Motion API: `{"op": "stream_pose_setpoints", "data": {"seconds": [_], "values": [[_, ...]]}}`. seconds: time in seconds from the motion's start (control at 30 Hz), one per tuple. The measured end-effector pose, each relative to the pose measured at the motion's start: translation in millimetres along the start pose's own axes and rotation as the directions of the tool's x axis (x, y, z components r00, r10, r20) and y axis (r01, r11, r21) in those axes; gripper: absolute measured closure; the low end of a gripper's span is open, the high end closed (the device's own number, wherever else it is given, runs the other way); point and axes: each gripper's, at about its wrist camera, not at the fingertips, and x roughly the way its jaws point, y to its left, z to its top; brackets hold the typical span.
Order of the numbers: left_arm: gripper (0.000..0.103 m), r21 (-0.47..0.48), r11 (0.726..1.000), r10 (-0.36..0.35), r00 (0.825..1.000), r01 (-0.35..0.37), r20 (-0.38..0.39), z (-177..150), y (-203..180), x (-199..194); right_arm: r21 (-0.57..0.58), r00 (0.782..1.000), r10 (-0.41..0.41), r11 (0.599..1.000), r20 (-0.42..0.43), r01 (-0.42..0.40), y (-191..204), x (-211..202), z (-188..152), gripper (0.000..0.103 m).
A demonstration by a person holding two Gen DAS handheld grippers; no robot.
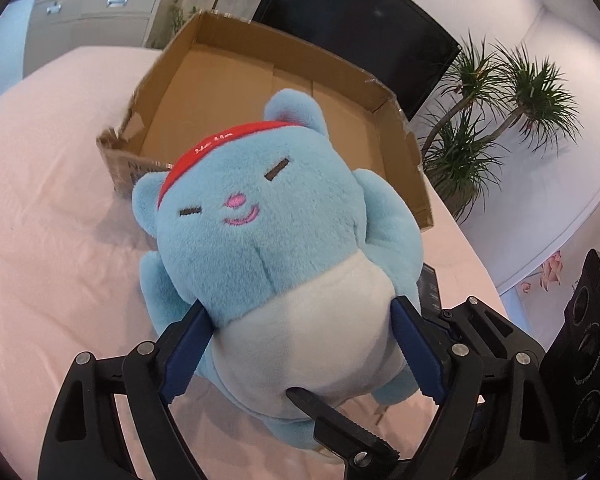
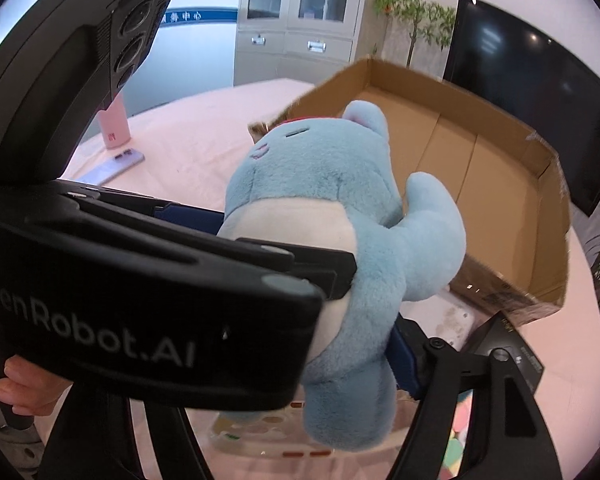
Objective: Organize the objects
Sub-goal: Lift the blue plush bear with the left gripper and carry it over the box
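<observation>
Here's the light blue plush bear with a white belly and red headband (image 1: 276, 232), up off the pink-clothed surface (image 1: 52, 240) and in front of the open, shallow brown cardboard box (image 1: 284, 80). The left hand-held gripper (image 1: 300, 344) has its blue pads clamped on either side of the bear's white belly. From the right wrist view, the right hand-held gripper (image 2: 364, 312) is harder to read: one blue-padded finger (image 2: 404, 360) presses the bear's lower flank, but the other is hidden behind the left gripper's black body, which fills the lower left. Under the bear, a clear packet of pastel pieces (image 2: 456, 432) is mostly covered. A black flat box (image 2: 512, 344) peeks out, cut off by the gripper frame. The bear's face is turned away here, only partly legible.
</observation>
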Motion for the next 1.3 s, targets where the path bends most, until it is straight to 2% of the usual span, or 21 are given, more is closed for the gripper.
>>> {"op": "stream_pose_setpoints", "data": {"seconds": [0.23, 0.47, 0.73, 1.3], "values": [[0.016, 0.049, 0.999, 0.008, 0.999, -0.01, 0.048, 5, -22, -35, -0.004, 0.997, -0.021, 1.0, 0.07, 0.021, 1, -27, 14, 0.031], [0.015, 0.097, 0.995, 0.009, 0.998, -0.014, 0.061, 21, -43, -41, 0.014, 0.994, -0.039, 0.999, 0.104, 0.038, -10, -37, 19, 0.031], [0.015, 0.143, 0.99, -0.001, 0.998, -0.008, 0.066, 49, -72, -29, 0.035, 0.99, -0.066, 0.997, 0.127, 0.062, -28, -43, 29, 0.03], [0.015, 0.202, 0.979, -0.025, 0.997, 0.009, 0.074, 120, -94, 0, 0.077, 0.981, -0.108, 0.992, 0.16, 0.096, -77, -39, 66, 0.03]]}}
